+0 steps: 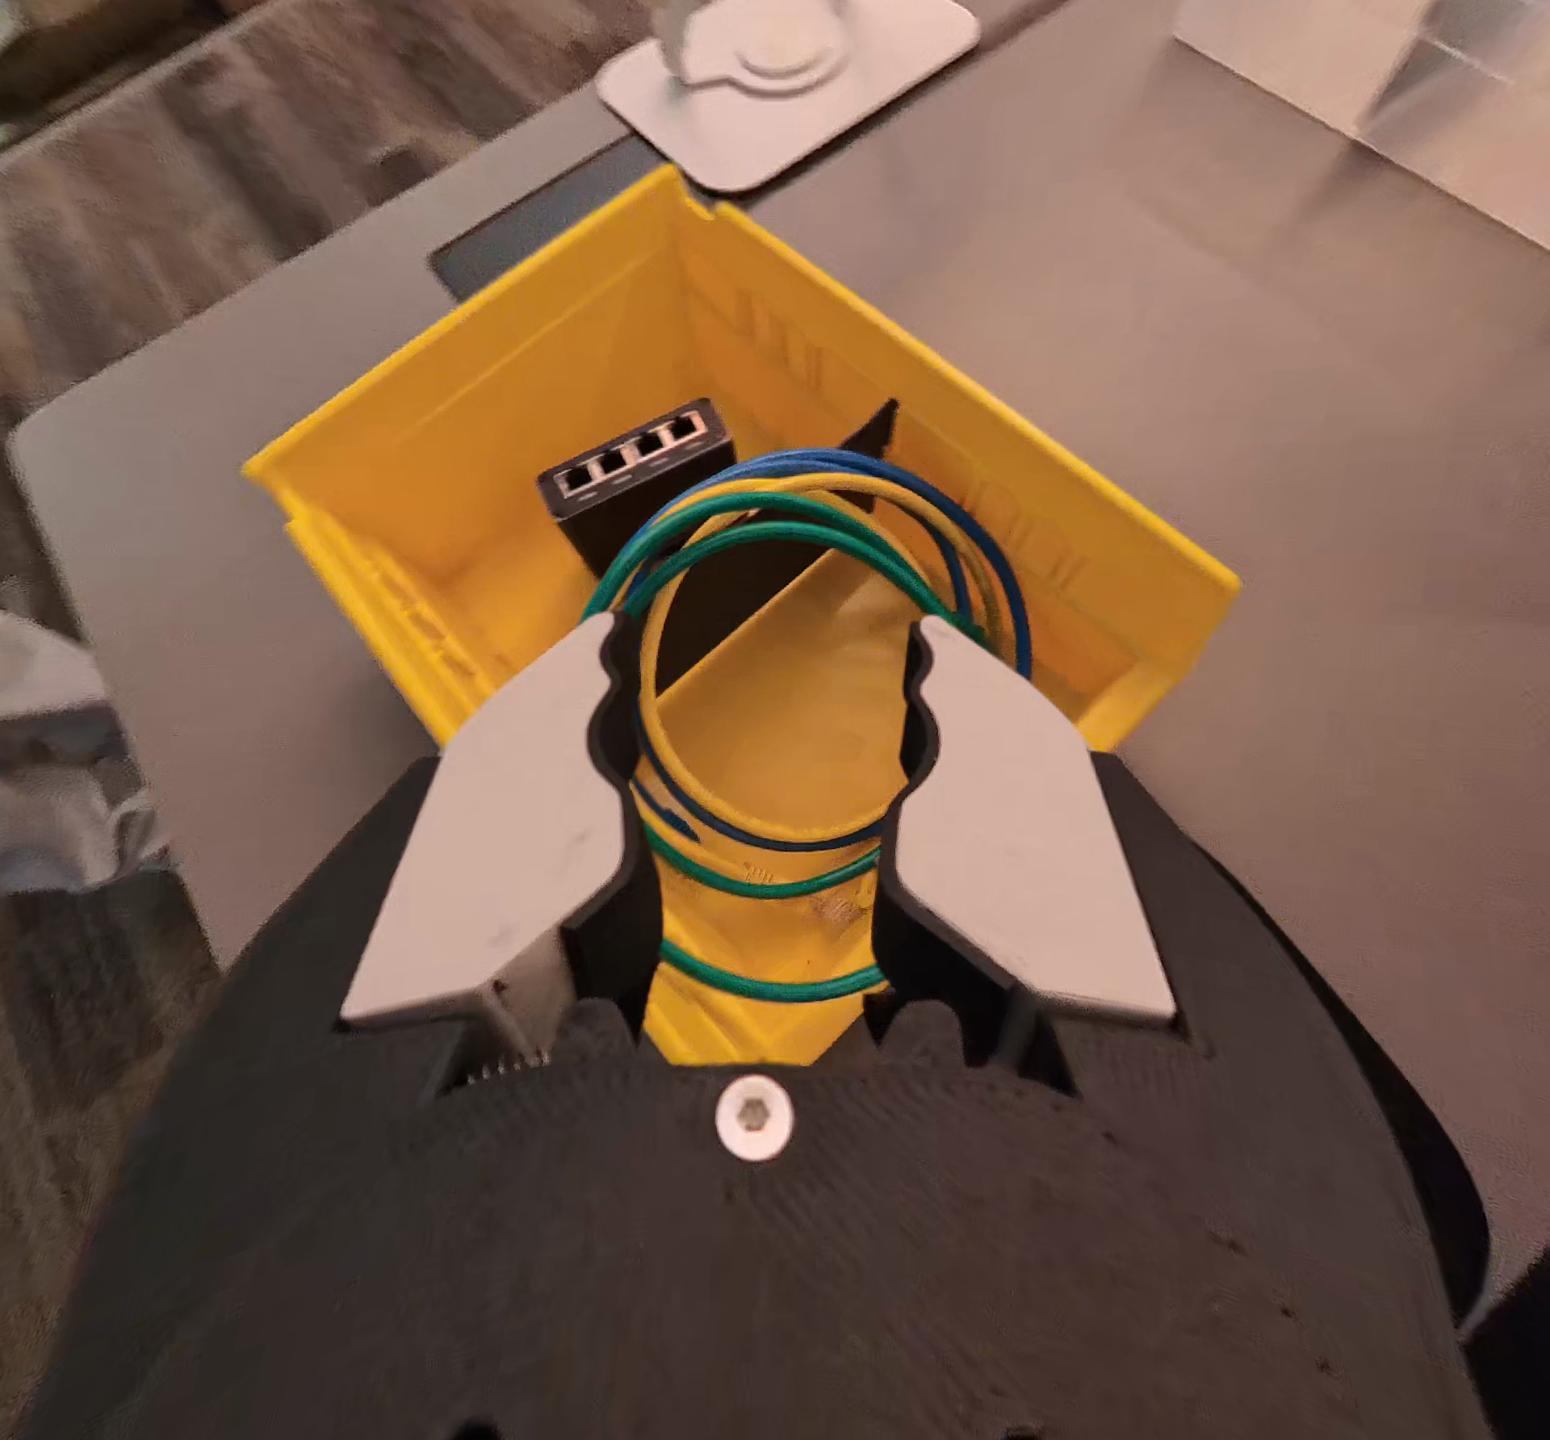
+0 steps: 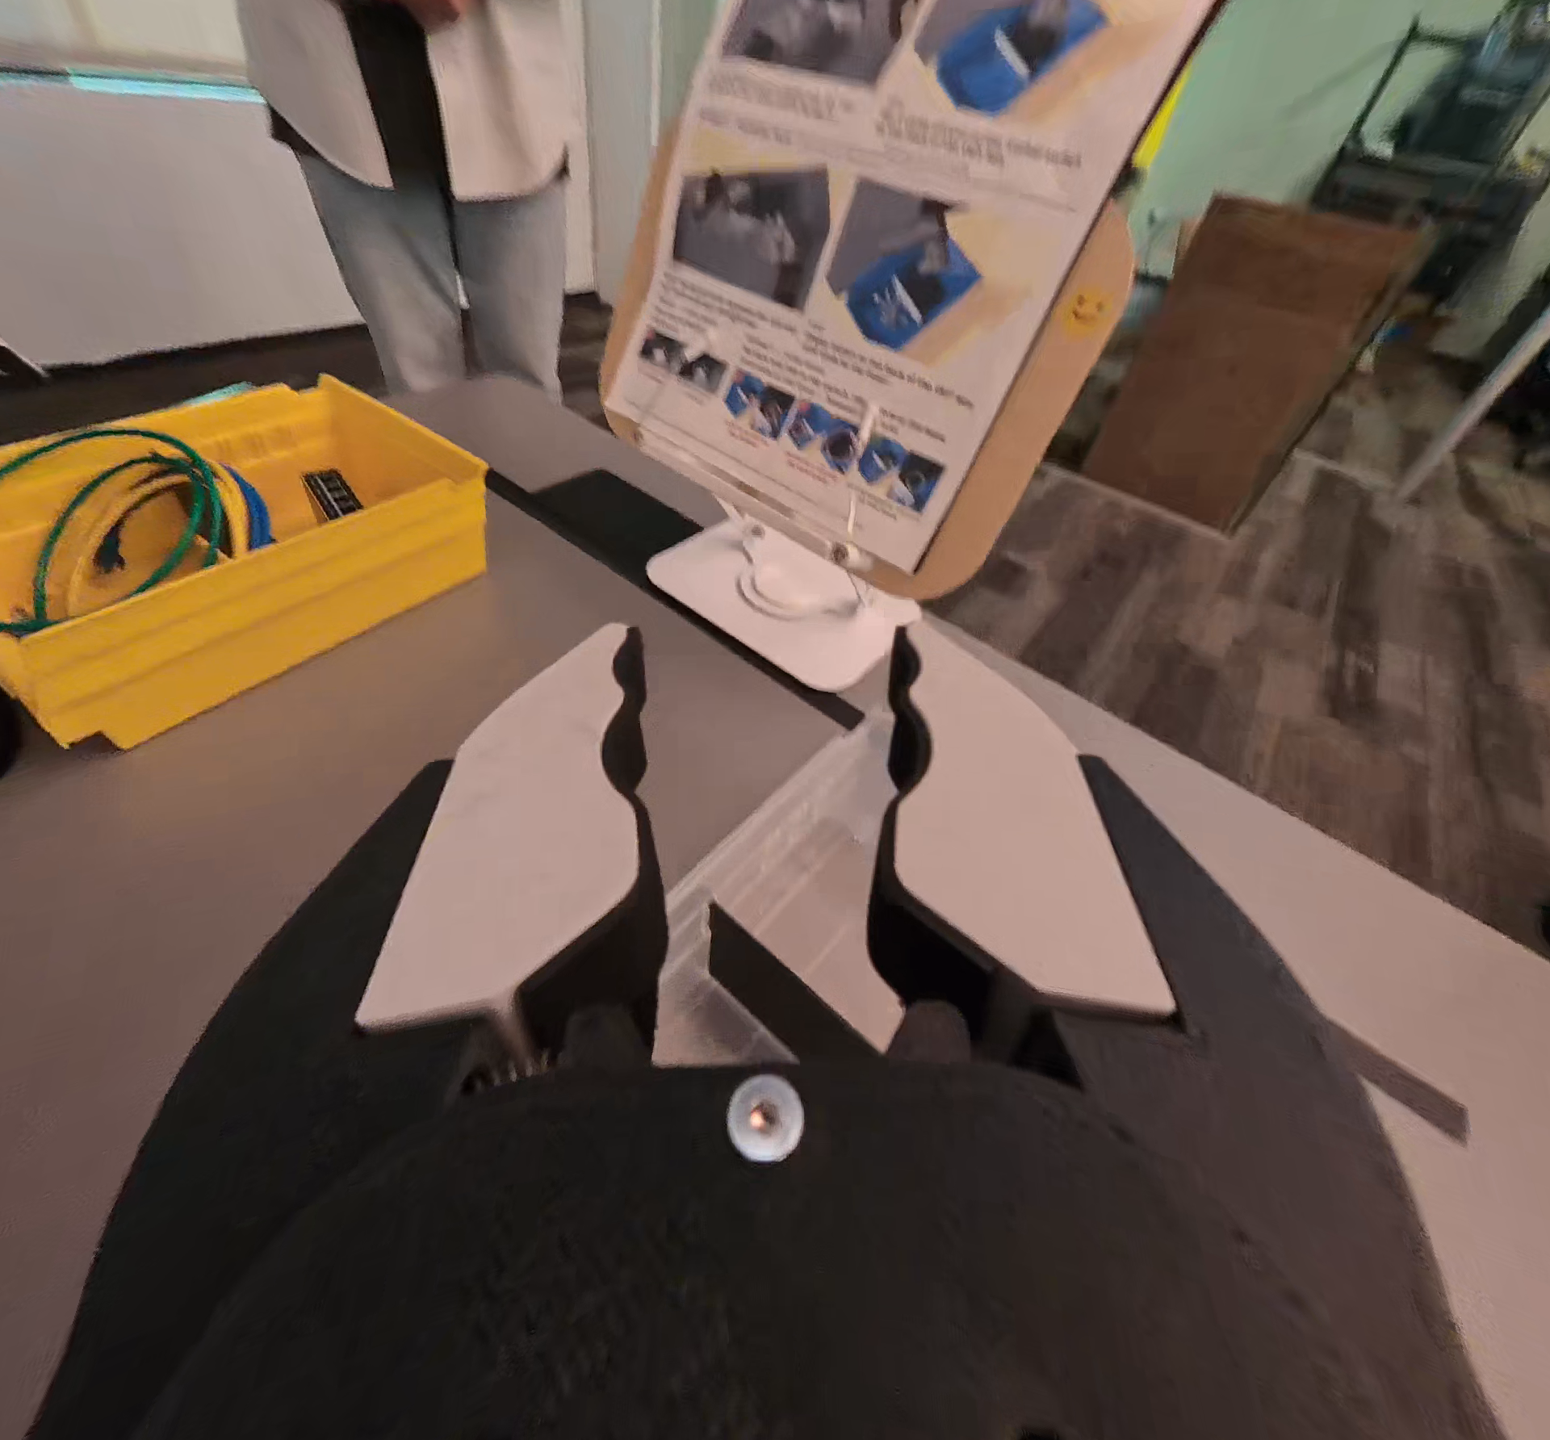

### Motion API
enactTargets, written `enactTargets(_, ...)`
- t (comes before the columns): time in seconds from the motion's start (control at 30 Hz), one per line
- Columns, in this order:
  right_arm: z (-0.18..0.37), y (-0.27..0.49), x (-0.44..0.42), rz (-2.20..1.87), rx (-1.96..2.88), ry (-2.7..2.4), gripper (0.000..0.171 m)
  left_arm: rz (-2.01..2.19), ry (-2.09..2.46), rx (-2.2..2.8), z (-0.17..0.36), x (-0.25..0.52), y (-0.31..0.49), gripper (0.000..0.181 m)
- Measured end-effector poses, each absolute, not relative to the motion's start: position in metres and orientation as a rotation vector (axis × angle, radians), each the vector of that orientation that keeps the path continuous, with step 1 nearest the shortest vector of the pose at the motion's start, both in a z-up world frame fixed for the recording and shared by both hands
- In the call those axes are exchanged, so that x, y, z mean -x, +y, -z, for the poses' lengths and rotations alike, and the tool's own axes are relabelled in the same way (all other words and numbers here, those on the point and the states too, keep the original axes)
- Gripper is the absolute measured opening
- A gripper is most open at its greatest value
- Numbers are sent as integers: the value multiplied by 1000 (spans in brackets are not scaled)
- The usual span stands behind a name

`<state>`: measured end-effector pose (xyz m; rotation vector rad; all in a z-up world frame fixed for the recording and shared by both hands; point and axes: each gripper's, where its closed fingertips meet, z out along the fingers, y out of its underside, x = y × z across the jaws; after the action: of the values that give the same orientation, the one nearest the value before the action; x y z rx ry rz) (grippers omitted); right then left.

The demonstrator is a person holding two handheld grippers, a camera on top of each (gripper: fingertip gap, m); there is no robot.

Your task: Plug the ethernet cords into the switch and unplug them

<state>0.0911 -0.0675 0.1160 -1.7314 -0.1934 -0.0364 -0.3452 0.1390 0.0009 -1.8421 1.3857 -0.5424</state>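
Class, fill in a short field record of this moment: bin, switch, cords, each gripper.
bin: yellow bin on grey table, black divider inside
switch: black switch in far compartment, ports empty
cords: coiled green, blue, yellow cords in the bin, unplugged
left gripper: open, above the cords
right gripper: open, away from bin

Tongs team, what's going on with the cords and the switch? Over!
Left tongs open over yellow bin. Right tongs open, empty. Cords coiled, unplugged, beside switch.
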Motion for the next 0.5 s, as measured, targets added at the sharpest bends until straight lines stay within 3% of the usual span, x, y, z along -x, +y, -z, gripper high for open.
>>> enactTargets(0.13, -119, -65, -92, 93, 1689, -238, 54, 469, 1624, 1858, 17, 324, 143, 71)
enactTargets(0.37, -83, -50, -111, 142, 1830, -232, 52, 278, 1905, 1899, 68, 312, 137, 74)
enactTargets(0.5, -66, -40, -111, 68, 1878, -235, 42, 179, 2013, 1911, 89, 316, 133, 47)
